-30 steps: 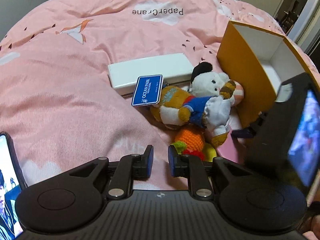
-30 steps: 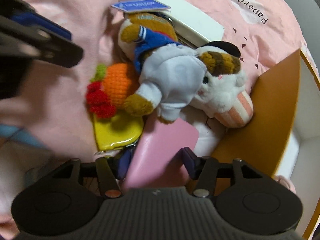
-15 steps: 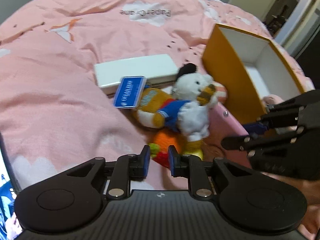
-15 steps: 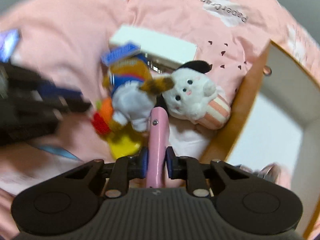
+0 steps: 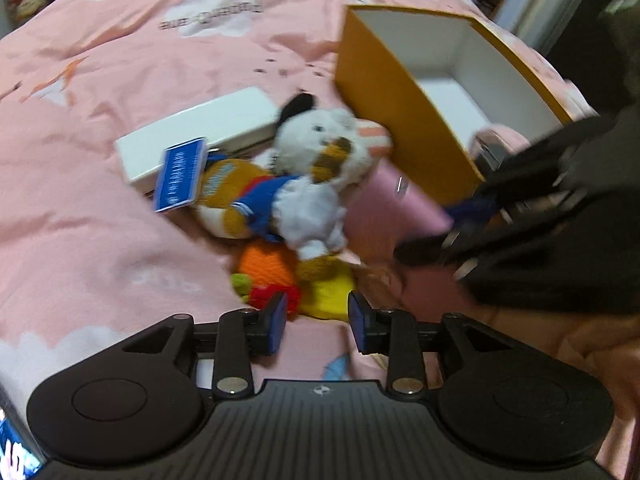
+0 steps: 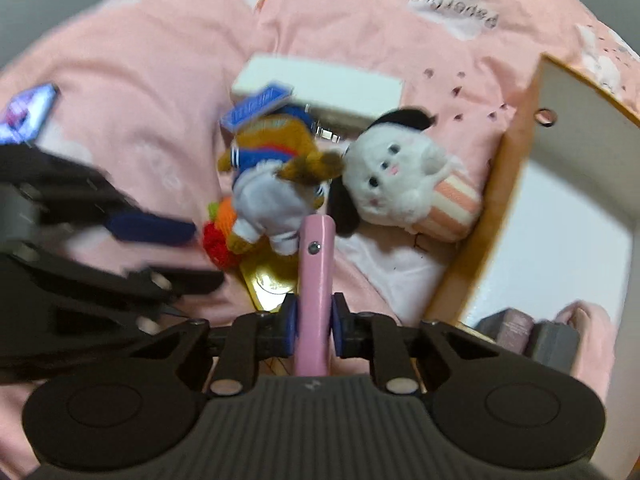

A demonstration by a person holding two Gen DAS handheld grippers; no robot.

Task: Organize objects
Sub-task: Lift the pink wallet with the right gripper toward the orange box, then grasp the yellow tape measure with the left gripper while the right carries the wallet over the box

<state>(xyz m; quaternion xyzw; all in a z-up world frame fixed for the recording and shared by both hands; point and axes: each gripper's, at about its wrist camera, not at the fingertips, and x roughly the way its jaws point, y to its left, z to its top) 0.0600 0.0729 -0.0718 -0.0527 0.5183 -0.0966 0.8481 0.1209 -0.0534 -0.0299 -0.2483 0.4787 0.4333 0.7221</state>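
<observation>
My right gripper (image 6: 314, 326) is shut on a pink flat case (image 6: 313, 264), held edge-on above the toy pile; in the left wrist view the pink case (image 5: 396, 216) hangs beside the orange box (image 5: 400, 128). Below it lie a plush doll in blue and white (image 6: 272, 192), a white plush dog (image 6: 396, 168), a crocheted orange and red toy (image 5: 268, 268) and a yellow pouch (image 5: 328, 294). My left gripper (image 5: 317, 326) hovers just short of the pouch, its jaws opening with nothing between them.
A white flat box (image 5: 200, 132) lies behind the doll, whose blue tag (image 5: 178, 176) rests against it. The orange box (image 6: 512, 184) is white inside and holds grey and pink items (image 6: 520, 328). A lit phone (image 6: 28, 112) lies on the pink bedding (image 5: 100, 200).
The right gripper closed on the pink case and lifted it from flat to edge-on. The left gripper's jaws spread wider and it shifted towards the toys.
</observation>
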